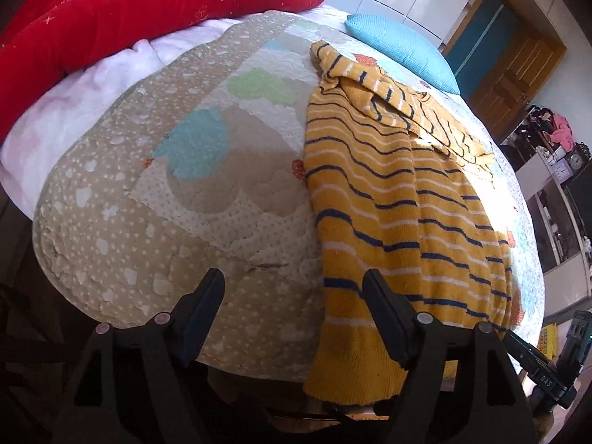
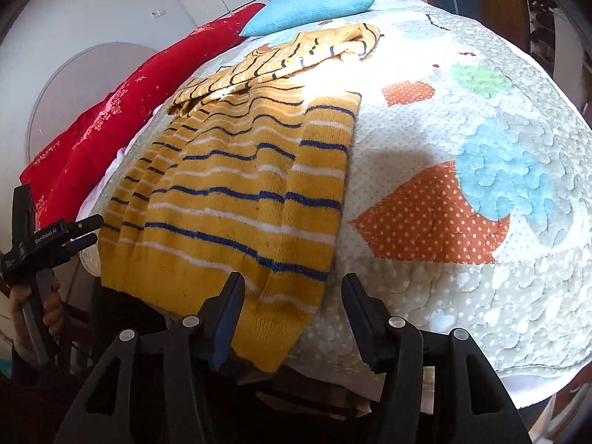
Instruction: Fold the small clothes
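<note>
1. Left wrist view: the left gripper (image 1: 294, 288) has its fingers (image 1: 201, 310) wide apart, and nothing is clamped between them. Only the quilted bedcover (image 1: 155, 199) shows in the gap.
2. The yellow striped sweater (image 1: 399, 199) lies flat on the bed, ahead of the right finger and to its right. Its hem hangs over the bed edge, and the right finger stands in front of this hem; I cannot tell if they touch.
3. The long axis of the sweater runs away from the fingers. The hem is on the near side; the collar and a folded sleeve (image 1: 377, 85) are on the far side.
4. Far beyond the fingers lie a red pillow (image 1: 111, 18), on the left, and a blue cushion (image 1: 403, 51), on the right.
5. Only this view shows the wooden door (image 1: 514, 63) and a shelf with a clock (image 1: 575, 161) at the far right. The other gripper is seen partly at the lower right edge.
6. Right wrist view: the right gripper (image 2: 292, 296) also has its fingers (image 2: 364, 310) apart, holding nothing. The right corner of the sweater hem lies in the gap, next to the left finger.
7. Here the sweater (image 2: 236, 185) extends forward and to the left of the fingers, the collar at the far end.
8. Only this view shows the left gripper (image 2: 87, 229) from the side, far left of the fingers, with a hand (image 2: 48, 310) on its handle. Its fingers stand apart just beside the left hem corner.
</note>
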`<move>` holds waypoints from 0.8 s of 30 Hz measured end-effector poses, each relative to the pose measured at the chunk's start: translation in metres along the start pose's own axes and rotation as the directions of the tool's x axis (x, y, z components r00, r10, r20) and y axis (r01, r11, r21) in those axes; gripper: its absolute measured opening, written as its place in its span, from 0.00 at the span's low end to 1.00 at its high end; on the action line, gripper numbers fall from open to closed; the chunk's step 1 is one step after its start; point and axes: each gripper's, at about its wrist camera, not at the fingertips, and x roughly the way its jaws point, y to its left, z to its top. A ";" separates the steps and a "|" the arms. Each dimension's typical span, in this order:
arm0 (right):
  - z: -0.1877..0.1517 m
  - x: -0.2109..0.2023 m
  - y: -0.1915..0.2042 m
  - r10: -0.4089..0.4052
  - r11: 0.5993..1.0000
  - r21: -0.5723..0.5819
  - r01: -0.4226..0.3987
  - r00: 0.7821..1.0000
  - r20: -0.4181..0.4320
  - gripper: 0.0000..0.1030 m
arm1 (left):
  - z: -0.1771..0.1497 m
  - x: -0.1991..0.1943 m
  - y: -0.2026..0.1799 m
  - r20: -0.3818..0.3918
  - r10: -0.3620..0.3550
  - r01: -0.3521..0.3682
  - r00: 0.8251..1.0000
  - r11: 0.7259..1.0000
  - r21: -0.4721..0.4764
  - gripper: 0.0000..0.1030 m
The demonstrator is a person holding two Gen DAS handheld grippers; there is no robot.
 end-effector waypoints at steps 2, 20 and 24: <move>0.003 0.008 0.005 -0.015 1.000 -0.003 0.015 1.000 -0.011 0.57 | -0.004 0.006 -0.003 -0.018 -0.001 0.001 1.000 1.000 0.005 0.63; 0.003 0.017 0.005 -0.123 0.992 -0.015 0.122 0.992 -0.042 0.62 | -0.010 -0.002 -0.023 -0.013 0.123 -0.121 0.992 0.987 0.108 0.54; 0.001 0.017 0.005 -0.114 0.993 0.001 0.114 0.993 -0.036 0.63 | -0.011 0.001 -0.026 -0.029 0.121 -0.117 0.992 0.986 0.115 0.55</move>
